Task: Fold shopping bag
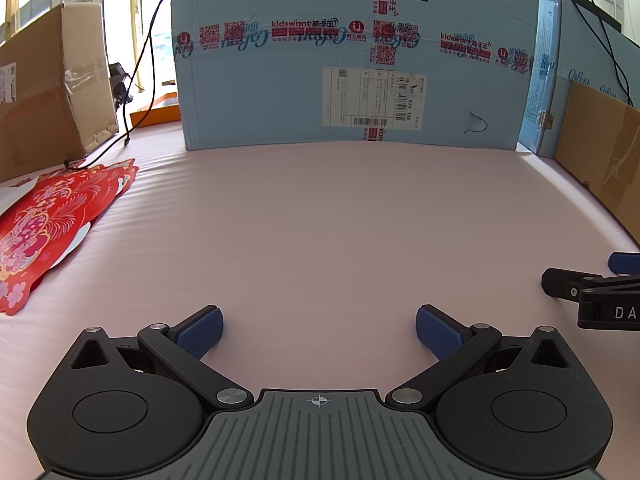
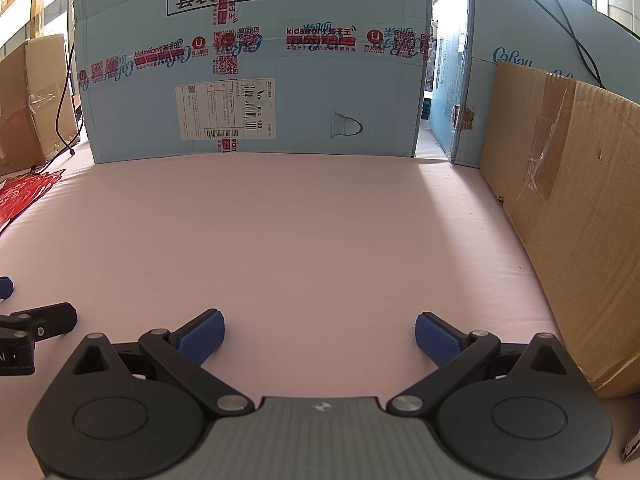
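A red shopping bag (image 1: 52, 220) with pink and gold flower print lies flat on the pink table cover at the far left of the left wrist view. Its corner shows at the left edge of the right wrist view (image 2: 24, 196). My left gripper (image 1: 319, 332) is open and empty over bare cover, well to the right of the bag. My right gripper (image 2: 319, 338) is open and empty, further right. Each gripper's fingers show at the edge of the other's view, the right one (image 1: 592, 280) and the left one (image 2: 28, 320).
A large light blue carton (image 1: 352, 60) stands across the back of the table. Brown cardboard boxes stand at the left (image 1: 48, 92) and along the right edge (image 2: 572, 208). A black cable (image 1: 136, 80) hangs down at the back left near the bag.
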